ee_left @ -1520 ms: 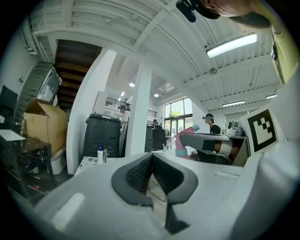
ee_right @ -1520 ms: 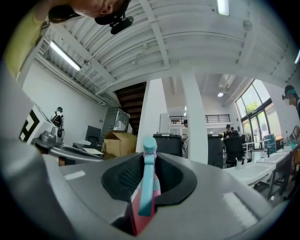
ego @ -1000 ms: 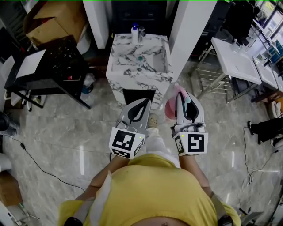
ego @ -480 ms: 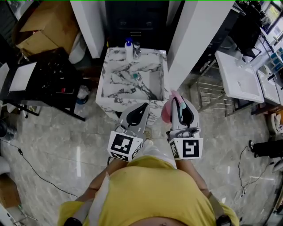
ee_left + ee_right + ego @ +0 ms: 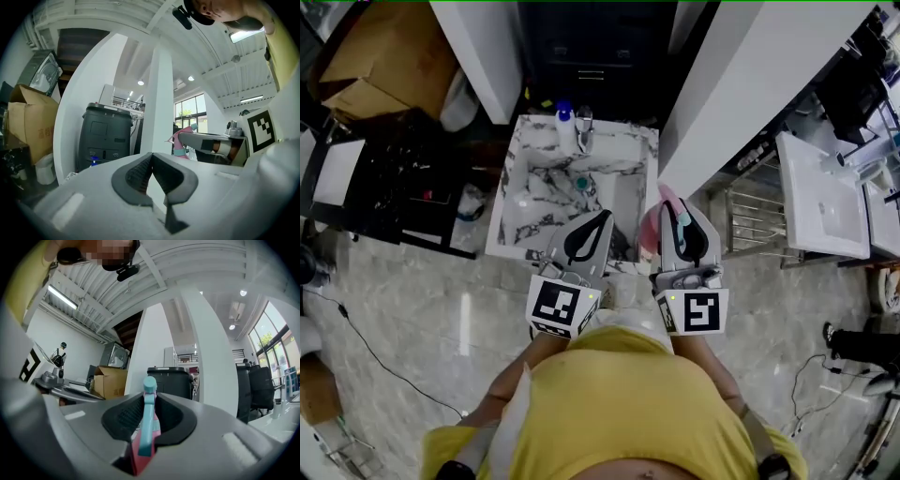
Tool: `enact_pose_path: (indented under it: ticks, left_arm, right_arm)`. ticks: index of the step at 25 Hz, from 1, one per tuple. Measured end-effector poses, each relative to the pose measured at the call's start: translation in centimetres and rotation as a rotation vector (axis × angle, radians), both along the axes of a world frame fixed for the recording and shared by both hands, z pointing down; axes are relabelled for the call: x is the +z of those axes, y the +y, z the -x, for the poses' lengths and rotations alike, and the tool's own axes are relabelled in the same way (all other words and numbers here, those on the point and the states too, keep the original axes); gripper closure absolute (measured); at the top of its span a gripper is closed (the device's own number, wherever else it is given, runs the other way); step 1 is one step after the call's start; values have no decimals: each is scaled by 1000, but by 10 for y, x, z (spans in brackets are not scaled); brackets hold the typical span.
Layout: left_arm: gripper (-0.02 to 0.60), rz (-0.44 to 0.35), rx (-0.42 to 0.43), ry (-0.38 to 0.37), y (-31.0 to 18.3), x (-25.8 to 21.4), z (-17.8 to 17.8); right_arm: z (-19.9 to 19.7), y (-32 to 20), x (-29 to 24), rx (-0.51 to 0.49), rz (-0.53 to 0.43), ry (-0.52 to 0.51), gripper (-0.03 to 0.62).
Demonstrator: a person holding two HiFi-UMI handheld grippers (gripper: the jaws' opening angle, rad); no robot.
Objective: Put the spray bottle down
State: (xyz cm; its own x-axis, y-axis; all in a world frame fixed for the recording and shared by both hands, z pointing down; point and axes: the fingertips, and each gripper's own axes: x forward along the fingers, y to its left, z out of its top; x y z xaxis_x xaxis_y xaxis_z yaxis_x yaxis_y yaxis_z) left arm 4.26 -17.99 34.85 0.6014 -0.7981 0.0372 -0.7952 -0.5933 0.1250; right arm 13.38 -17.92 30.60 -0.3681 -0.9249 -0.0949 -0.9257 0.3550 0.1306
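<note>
Pink plastic, teal top: spray bottle (image 5: 653, 232).

Head view. Clamped in the right gripper (image 5: 680, 214), off any surface, near the front right corner of the marble washbasin (image 5: 508, 202); not yet set down. Left gripper (image 5: 602, 217) just beside it, over the basin's front edge, carrying nothing. Also present: tap (image 5: 585, 127) and blue-capped bottle (image 5: 563, 114) on the back ledge, white pillar (image 5: 750, 94) at right, cardboard box (image 5: 375, 56) and black table (image 5: 366, 169) at left, grey stone floor (image 5: 412, 309).

Left gripper view. Jaws pressed together, pads meeting at the tip, nothing between. Beyond: dark cabinet (image 5: 105, 136) and the pillar. At right, the bottle's pink head pokes out past the other gripper.

Right gripper view. Jaws narrowly apart, pads bearing on both sides of the bottle. Teal nozzle stands up between the tips, pink part below. Box and dark cabinet behind.

Hazards, as judged:
- Drop to the stone floor, if released before a surface lies under the base.
- Tip into the bowl or off the edge, if stood on the narrow rim.
- Swing or slip in the grip, since the hold looks to be on the slim head rather than the body.
- Accidental spray, if the pads press the trigger.
- Knock against the tap or the blue-capped bottle, if placed far back.
</note>
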Motion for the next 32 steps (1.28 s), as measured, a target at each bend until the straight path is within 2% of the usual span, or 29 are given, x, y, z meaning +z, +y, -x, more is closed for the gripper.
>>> enact_pose_path:
  ticks: [6,26,32]
  left_arm:
    - [584,21,-9,-15,-35,15,-3]
    - [584,48,24,-72,-101,15,9]
    - [584,72,42,-83,-122,29,4]
  right_arm:
    - [-10,-43,18,7,19,0,530]
    - [9,-111,16,1,22,-3,530]
    - [15,-134,31,-19,8,38,530]
